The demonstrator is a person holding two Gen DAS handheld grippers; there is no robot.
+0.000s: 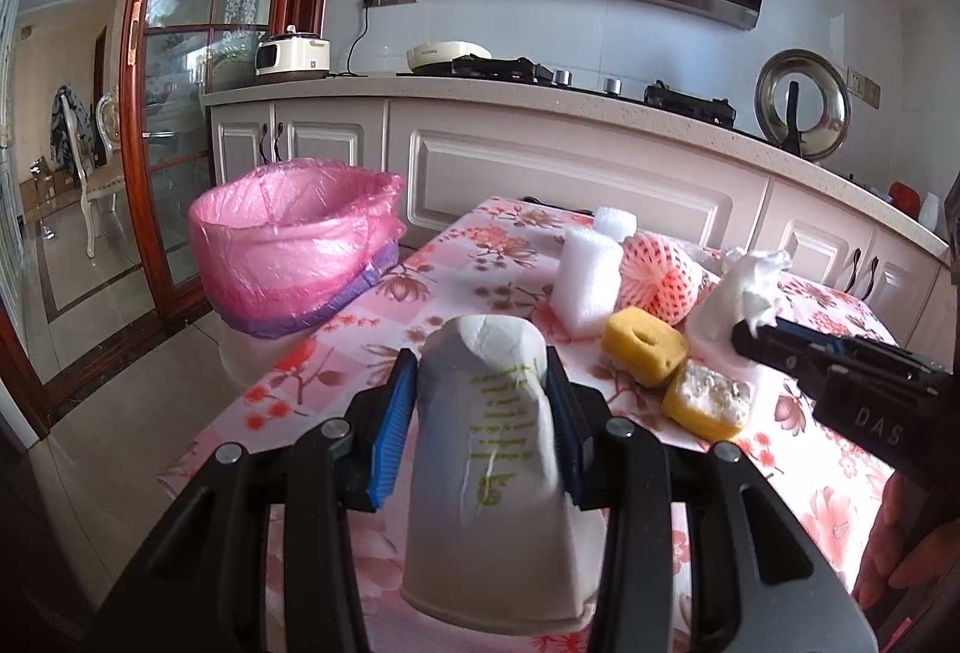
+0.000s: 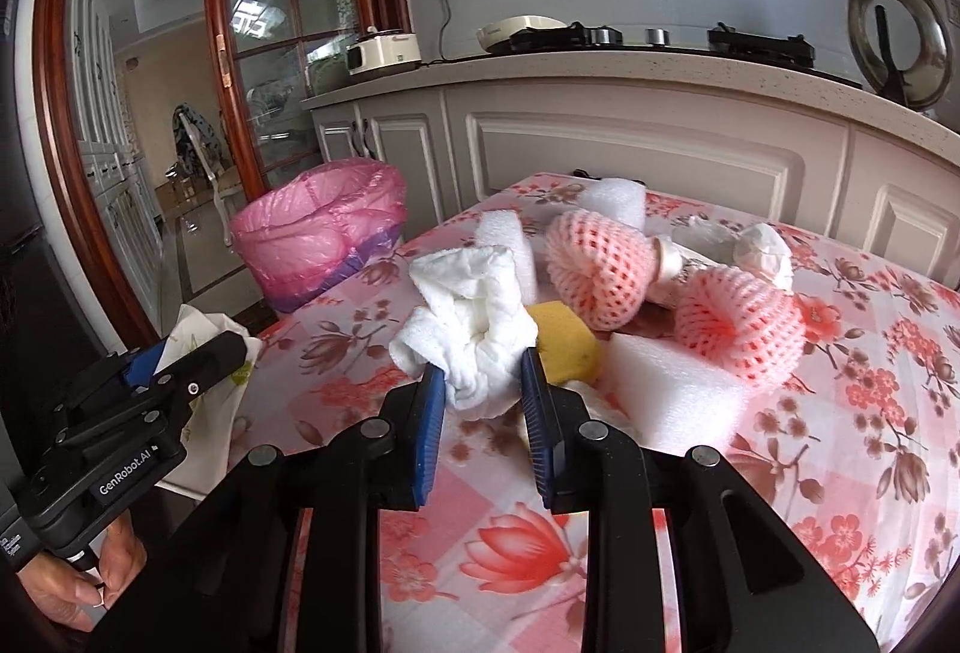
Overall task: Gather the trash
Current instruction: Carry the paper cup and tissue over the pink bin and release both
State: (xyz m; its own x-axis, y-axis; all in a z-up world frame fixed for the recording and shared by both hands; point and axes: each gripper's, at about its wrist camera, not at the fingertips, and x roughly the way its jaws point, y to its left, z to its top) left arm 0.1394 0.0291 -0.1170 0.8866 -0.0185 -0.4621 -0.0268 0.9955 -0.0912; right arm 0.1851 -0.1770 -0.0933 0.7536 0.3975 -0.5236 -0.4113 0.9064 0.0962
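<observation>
My left gripper is shut on a crushed white paper cup with green print, held above the near left edge of the floral table; the cup also shows in the right wrist view. My right gripper is shut on a crumpled white paper towel, seen in the left wrist view too. The bin lined with a pink bag stands on the floor past the table's left side, and shows in the right wrist view.
On the table lie yellow sponges, white foam blocks and pink fruit nets. White kitchen cabinets with a hob stand behind. A glass door with a red frame is at left.
</observation>
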